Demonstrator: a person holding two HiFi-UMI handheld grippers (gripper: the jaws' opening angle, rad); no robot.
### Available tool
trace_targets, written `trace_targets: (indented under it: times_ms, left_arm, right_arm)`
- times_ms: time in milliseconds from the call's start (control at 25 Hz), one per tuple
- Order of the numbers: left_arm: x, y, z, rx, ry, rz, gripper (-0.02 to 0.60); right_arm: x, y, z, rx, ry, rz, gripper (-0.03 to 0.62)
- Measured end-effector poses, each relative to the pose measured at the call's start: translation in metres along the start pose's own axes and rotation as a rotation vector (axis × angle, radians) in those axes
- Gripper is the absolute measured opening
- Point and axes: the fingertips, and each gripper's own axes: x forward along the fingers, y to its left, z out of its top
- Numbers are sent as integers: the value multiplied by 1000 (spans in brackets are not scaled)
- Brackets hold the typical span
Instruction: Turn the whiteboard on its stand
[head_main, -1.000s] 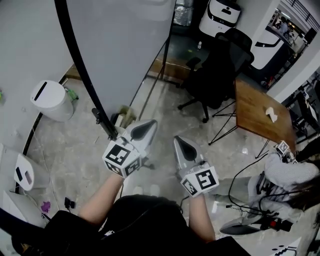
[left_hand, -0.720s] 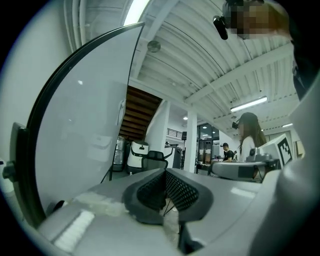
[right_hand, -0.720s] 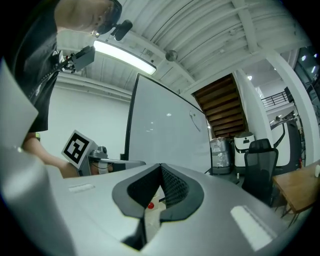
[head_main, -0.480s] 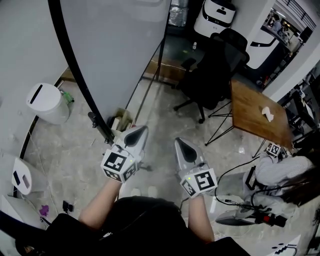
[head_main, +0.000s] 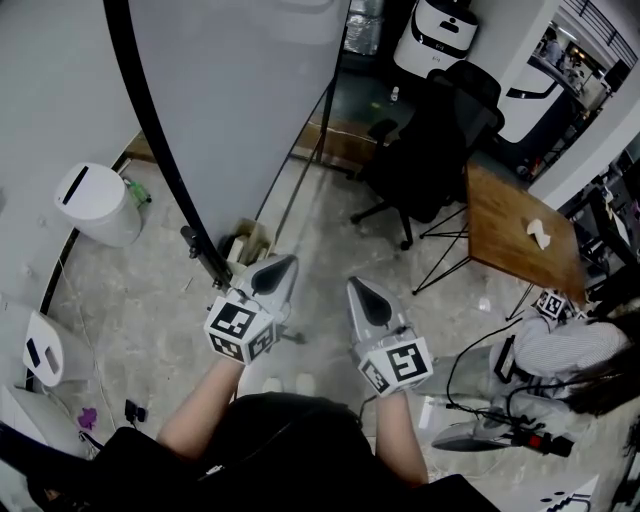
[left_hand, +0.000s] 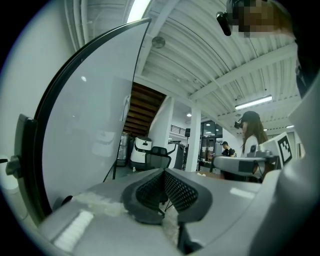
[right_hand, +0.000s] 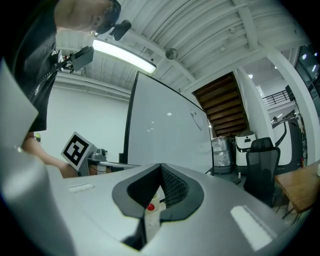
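Observation:
The whiteboard (head_main: 240, 90) is a big pale panel in a black frame (head_main: 150, 130), standing tilted at the upper left of the head view on thin black stand legs (head_main: 300, 190). A black knob (head_main: 192, 238) sticks out at the frame's lower edge. My left gripper (head_main: 278, 268) is shut and empty, just right of that knob and apart from the frame. My right gripper (head_main: 362, 292) is shut and empty beside it. The whiteboard (left_hand: 95, 125) fills the left of the left gripper view beyond the shut left gripper (left_hand: 162, 172). The whiteboard (right_hand: 165, 135) stands ahead of the right gripper (right_hand: 161, 169).
A white bin (head_main: 98, 203) stands left of the board. A black office chair (head_main: 430, 150) and a wooden table (head_main: 515, 230) are to the right, with a white machine (head_main: 440, 35) behind. Cables (head_main: 500, 400) lie on the floor at the right. A person (left_hand: 250, 135) stands in the background.
The left gripper has drawn back a little toward my body, away from the frame's knob. The right gripper has hardly moved.

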Motion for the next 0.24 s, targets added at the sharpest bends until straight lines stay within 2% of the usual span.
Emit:
trace_targets:
  times_ms: [240]
  left_arm:
    - [2, -7, -4, -67, -14, -56, -6]
  right_arm:
    - [-2, -3, -4, 1, 7, -1, 8]
